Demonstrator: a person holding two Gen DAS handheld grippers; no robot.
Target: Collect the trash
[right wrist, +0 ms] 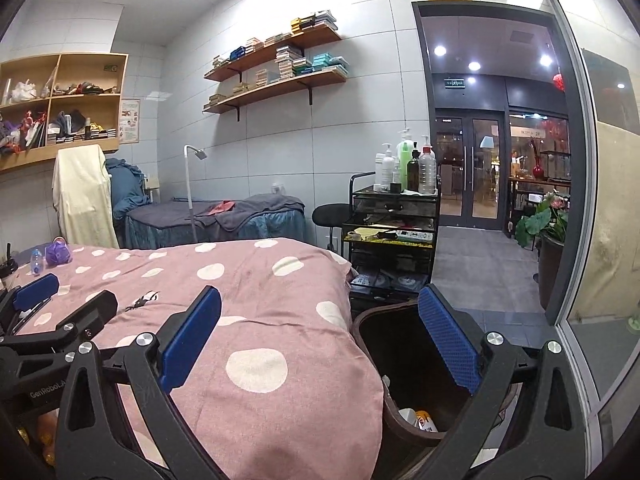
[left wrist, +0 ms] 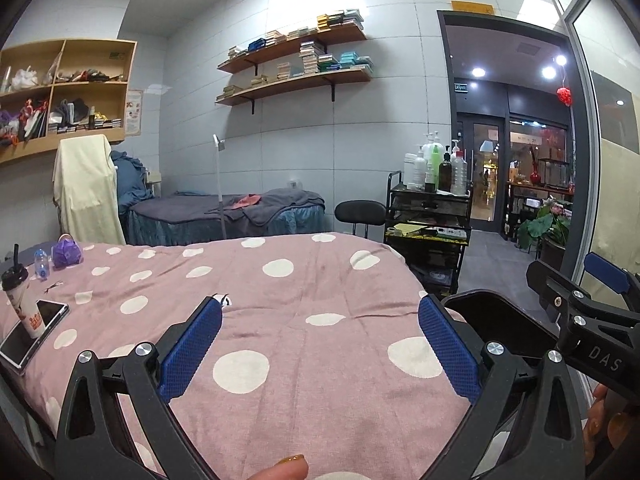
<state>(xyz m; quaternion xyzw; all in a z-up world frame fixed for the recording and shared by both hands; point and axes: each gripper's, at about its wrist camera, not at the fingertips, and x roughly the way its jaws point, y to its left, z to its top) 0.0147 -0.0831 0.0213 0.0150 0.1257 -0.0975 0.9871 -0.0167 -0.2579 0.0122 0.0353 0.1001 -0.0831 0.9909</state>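
Note:
On the pink polka-dot bed [left wrist: 304, 280], at its far left, lie a small plastic bottle [left wrist: 41, 266], a crumpled purple wrapper [left wrist: 66, 253] and a drink cup with a straw [left wrist: 22, 300] standing on a phone [left wrist: 34, 332]. A small dark scrap [left wrist: 52, 287] lies near them. The bottle [right wrist: 36, 261] and wrapper [right wrist: 58, 253] also show in the right wrist view. A dark trash bin [right wrist: 404, 364] stands at the bed's right end with some trash [right wrist: 418, 418] inside. My left gripper [left wrist: 320, 344] is open and empty above the bed. My right gripper [right wrist: 320, 344] is open and empty over the bed's corner and the bin.
A black trolley [right wrist: 394, 236] with bottles stands beyond the bed's right end, a black stool [right wrist: 332, 216] beside it. A second bed [left wrist: 224, 216] with grey covers stands at the back wall. A doorway [right wrist: 492, 160] opens on the right next to a glass wall.

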